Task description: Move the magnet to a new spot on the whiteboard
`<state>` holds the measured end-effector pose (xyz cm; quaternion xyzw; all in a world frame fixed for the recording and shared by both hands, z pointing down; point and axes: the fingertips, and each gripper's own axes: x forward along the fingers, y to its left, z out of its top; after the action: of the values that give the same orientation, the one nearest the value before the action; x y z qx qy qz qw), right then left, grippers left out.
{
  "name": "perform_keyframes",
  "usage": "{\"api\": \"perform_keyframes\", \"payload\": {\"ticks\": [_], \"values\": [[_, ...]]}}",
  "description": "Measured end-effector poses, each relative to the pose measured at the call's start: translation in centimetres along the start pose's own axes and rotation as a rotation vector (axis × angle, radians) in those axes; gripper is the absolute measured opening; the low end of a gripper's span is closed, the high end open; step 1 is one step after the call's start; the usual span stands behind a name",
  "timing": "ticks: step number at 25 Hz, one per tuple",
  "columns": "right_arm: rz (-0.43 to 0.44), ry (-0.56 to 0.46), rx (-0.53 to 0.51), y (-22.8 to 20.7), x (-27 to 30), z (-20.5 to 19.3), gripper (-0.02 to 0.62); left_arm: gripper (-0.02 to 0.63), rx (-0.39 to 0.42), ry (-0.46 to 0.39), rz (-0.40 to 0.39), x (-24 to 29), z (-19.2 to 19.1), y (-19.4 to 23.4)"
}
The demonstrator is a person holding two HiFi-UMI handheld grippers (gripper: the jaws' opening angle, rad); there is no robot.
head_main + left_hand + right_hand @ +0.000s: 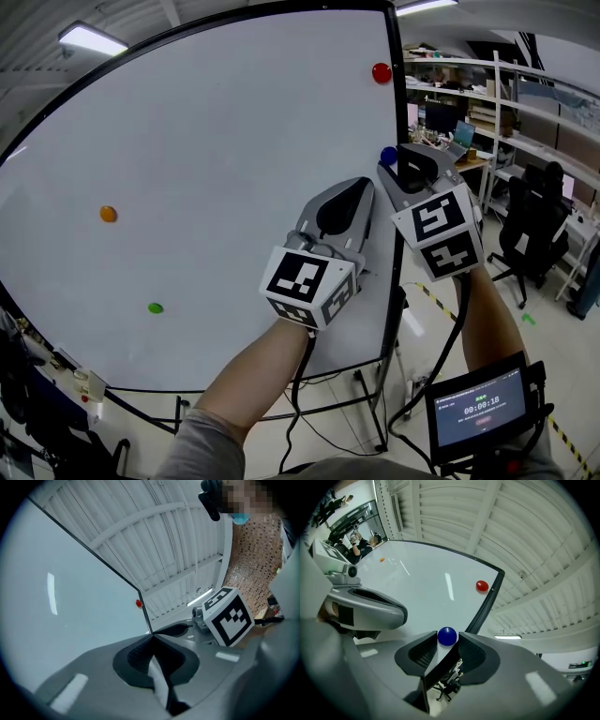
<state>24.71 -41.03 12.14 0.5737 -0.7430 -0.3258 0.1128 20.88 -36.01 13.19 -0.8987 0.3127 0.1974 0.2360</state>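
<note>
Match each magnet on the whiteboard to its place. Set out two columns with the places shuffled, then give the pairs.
Places are as the head view shows them.

Things
1. red magnet
2. blue magnet
3. orange magnet
4. green magnet

Places
A. low on the left of the whiteboard, below and to the right of another magnet
B. between the jaws of the right gripper, at the board's right edge
C. near the board's top right corner
D. on the left side, about mid-height

Pairs: 1-C; 2-B; 3-D; 4-A
</note>
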Motion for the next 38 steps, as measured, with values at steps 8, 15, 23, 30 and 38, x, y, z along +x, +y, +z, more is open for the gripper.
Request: {"api": "perform_keyframes", "payload": {"ticks": [8, 15, 23, 30, 38], "values": [[-0.012, -0.014, -0.003, 0.0, -0.4, 0.3, 0.146, 0.002, -0.012, 0.006, 0.006, -0.2, -0.1, 0.2], [0.005, -0.039, 0.020, 2.1, -1.2, 0.3, 0.117, 0.002, -0.006, 0.049, 0.040, -1.7, -1.2, 1.2], [0.042, -0.041, 0.076, 6.2, -0.9, -0.7, 0.008, 0.002, 0.004, 0.148, 0.098, -5.0, -2.9, 2.4], [0.122, -0.030, 0.103, 23.5, -1.4, 7.1, 0.008, 0.002, -0.014, 0.222, 0.164, -22.2, -0.9, 9.0], [0.218, -0.008, 0.124, 37.0, -0.2, 11.6, 0.008, 0.002, -0.006, 0.305, 0.234, -34.3, 0.0, 14.8]]}}
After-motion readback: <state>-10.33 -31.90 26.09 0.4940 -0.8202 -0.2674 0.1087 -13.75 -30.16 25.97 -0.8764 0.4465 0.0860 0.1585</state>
